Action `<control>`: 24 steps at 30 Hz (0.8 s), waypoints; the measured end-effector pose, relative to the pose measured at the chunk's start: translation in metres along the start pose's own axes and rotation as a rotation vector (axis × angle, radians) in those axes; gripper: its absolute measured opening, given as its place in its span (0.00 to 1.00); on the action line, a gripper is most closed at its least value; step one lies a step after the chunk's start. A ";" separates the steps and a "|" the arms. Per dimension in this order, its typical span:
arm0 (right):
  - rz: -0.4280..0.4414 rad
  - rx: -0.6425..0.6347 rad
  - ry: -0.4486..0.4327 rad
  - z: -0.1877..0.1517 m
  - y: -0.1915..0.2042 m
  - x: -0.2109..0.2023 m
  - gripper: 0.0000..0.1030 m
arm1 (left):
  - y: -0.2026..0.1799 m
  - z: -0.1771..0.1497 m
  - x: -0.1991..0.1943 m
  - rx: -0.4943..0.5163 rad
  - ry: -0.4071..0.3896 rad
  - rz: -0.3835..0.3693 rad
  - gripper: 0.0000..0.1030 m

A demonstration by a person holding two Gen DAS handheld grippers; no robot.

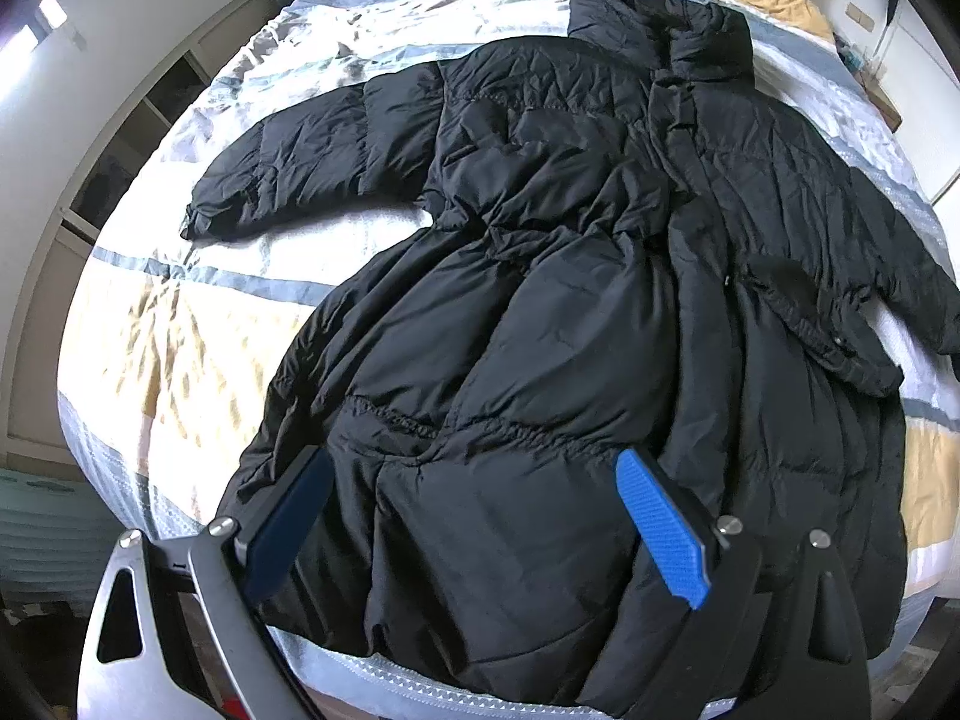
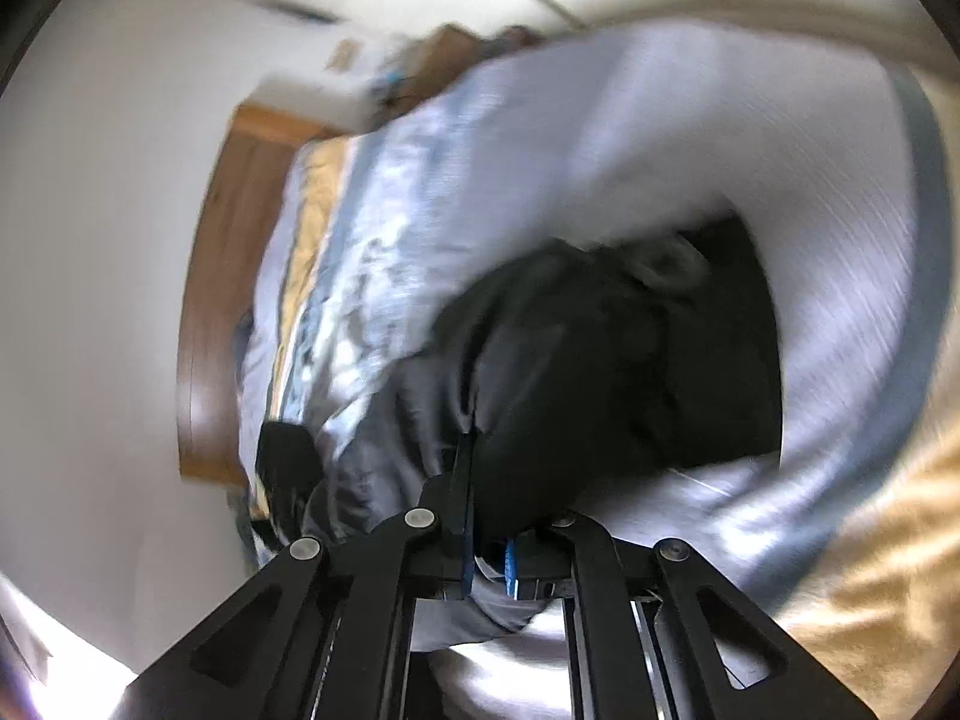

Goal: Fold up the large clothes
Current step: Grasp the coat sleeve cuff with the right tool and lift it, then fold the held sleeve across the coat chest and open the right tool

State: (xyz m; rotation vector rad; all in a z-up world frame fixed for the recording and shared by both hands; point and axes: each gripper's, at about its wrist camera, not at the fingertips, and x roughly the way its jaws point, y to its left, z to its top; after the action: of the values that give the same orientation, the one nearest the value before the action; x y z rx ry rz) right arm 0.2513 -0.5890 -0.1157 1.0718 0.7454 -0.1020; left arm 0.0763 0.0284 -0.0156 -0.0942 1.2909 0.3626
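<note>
The left hand-held gripper (image 1: 474, 516) hovered with fingers spread above the hem of the black coat (image 1: 570, 276) on the bed (image 1: 180, 312), while the right hand-held gripper (image 2: 486, 516) was clamped on coat fabric.

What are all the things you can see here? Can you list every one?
coat: one, black and puffy, spread flat on the bed, collar at the far end
left sleeve: one, black, stretched out sideways on the bedspread
bedspread: one, white with grey-blue and tan stripes, under the coat
headboard: one, brown wood, at the bed's far end beside the white wall
boxes: a few, white, past the bed; blurred
left hand-held gripper: one, blue pads, open above the coat's hem
right hand-held gripper: one, black frame with blue pads, shut on a bunch of black coat fabric; the view is motion-blurred
</note>
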 end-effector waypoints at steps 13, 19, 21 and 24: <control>0.157 -0.526 0.072 -0.065 0.211 0.000 0.05 | 0.045 0.018 0.005 -0.113 -0.040 -0.070 0.93; 0.187 -0.679 0.208 -0.144 0.262 0.029 0.05 | 0.078 0.028 0.009 -0.152 -0.053 -0.079 0.93; 0.182 -0.730 0.271 -0.177 0.271 0.044 0.05 | 0.087 0.030 0.012 -0.160 -0.052 -0.080 0.93; 0.159 -0.792 0.353 -0.219 0.272 0.062 0.05 | 0.100 0.029 0.020 -0.178 -0.040 -0.084 0.93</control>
State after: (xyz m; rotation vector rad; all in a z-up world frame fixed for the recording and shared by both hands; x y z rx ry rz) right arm 0.3028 -0.2565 -0.0048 0.3823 0.9029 0.4966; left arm 0.0765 0.1350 -0.0133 -0.2896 1.2093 0.4048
